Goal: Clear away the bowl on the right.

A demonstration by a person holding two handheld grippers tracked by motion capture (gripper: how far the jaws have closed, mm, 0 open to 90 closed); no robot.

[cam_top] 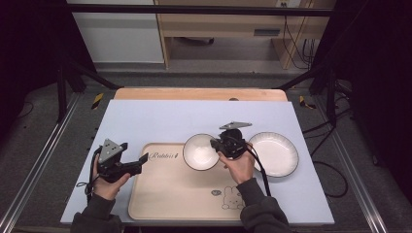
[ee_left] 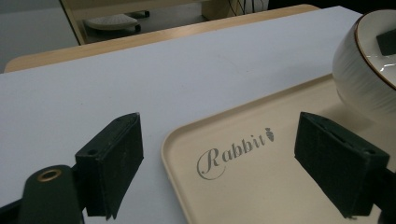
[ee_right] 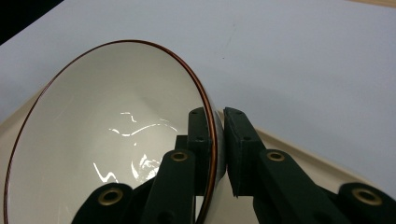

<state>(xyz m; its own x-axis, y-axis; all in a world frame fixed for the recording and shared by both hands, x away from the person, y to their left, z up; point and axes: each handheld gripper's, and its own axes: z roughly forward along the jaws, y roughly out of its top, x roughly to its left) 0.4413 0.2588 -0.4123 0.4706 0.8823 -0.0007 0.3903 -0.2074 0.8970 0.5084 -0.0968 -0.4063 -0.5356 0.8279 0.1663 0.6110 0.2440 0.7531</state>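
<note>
While the right gripper (ee_right: 215,140) pinches the bowl (ee_right: 107,135) by its rim, one jaw inside the wall and one outside, the job in hand reads as setting that bowl onto the tray (cam_top: 170,194).

Near side: both hands come in from the bottom of the high view. The left gripper (ee_left: 219,163) sits over the tray's left edge, jaws spread wide, nothing between them, just the "Rabbit" print (ee_left: 236,149) below. It looks parked.

Middle: in the high view the bowl (cam_top: 200,151) is over the tray's top-right corner, right gripper (cam_top: 216,143) on its right-hand rim. In the left gripper view the bowl (ee_left: 359,79) looks tilted above the tray; whether its base touches the tray I can't tell.

Far: the plate (cam_top: 274,154) lies on the mat (cam_top: 160,116) right of the tray, just beyond the right hand, untouched.

My read: placement step, nearly there. Next move calls for levelling the bowl, lowering until the base sits flat inside the tray lip, then releasing and backing out along the rim without dragging it. The plate likely comes after.
</note>
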